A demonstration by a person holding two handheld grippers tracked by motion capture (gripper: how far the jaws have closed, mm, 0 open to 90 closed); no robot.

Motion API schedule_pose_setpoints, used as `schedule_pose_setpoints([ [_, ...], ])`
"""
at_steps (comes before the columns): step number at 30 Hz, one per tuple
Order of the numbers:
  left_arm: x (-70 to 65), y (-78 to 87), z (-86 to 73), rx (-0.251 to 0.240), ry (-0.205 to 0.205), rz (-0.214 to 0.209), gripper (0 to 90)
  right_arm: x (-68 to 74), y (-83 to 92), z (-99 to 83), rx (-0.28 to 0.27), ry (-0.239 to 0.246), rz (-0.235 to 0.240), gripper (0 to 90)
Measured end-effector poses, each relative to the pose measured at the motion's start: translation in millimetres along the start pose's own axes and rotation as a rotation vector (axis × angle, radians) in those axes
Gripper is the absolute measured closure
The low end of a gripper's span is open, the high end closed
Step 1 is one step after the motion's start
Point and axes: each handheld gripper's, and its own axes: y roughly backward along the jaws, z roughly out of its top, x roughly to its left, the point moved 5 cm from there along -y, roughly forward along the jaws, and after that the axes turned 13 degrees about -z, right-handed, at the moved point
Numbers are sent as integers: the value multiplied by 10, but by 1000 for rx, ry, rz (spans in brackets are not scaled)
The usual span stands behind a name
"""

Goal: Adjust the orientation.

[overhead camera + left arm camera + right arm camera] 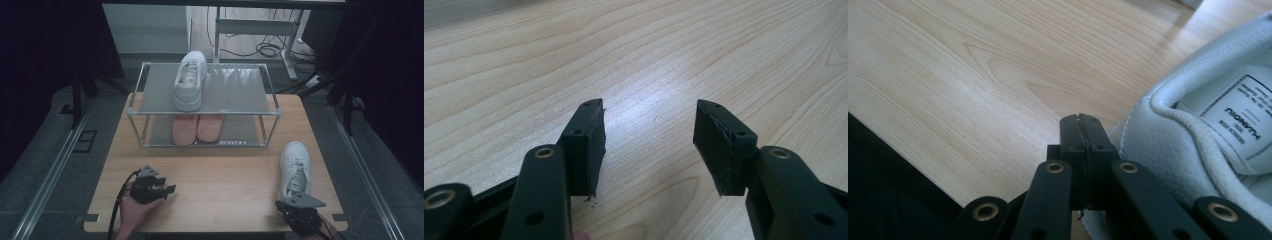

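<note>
A white sneaker (pixel 295 172) lies alone on the right side of the wooden surface (pixel 220 175), toe pointing away from the person, heel toward the near edge. Its mate (pixel 190 80) sits on the top shelf of a metal-framed rack (pixel 205 112) at the far side, above a pair of pink shoes (pixel 197 128) on the lower shelf.

The right gripper (pixel 1082 131) has its jaws pressed together on nothing, their tips just beside the sneaker's padded heel collar (pixel 1168 112). The left gripper (pixel 649 142) rests well apart on the left, jaws spread wide over bare wood.

The sneaker looks light, with a soft, pebbled upper that would give under pressure and a stiffer sole. The heel collar or the tongue seems the best hold: one jaw inside the opening, one outside. The smooth sides may slip.
</note>
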Motion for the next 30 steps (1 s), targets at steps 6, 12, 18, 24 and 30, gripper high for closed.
schedule_pose_setpoints([
  [6,6,-2,-1,1,2,1,471,-111,71,-113,-1,-41,-19,900],
  [12,-3,-9,0,3,-1,-2,471,-244,140,-241,-4,-84,-42,900],
  [18,-1,-9,1,4,0,1,471,-401,175,-352,-5,-128,-67,900],
  [24,-5,-15,0,5,-1,1,469,-542,204,-433,-1,-177,-77,900],
  [30,0,-16,-1,5,-1,3,469,-652,219,-502,-1,-211,-106,900],
])
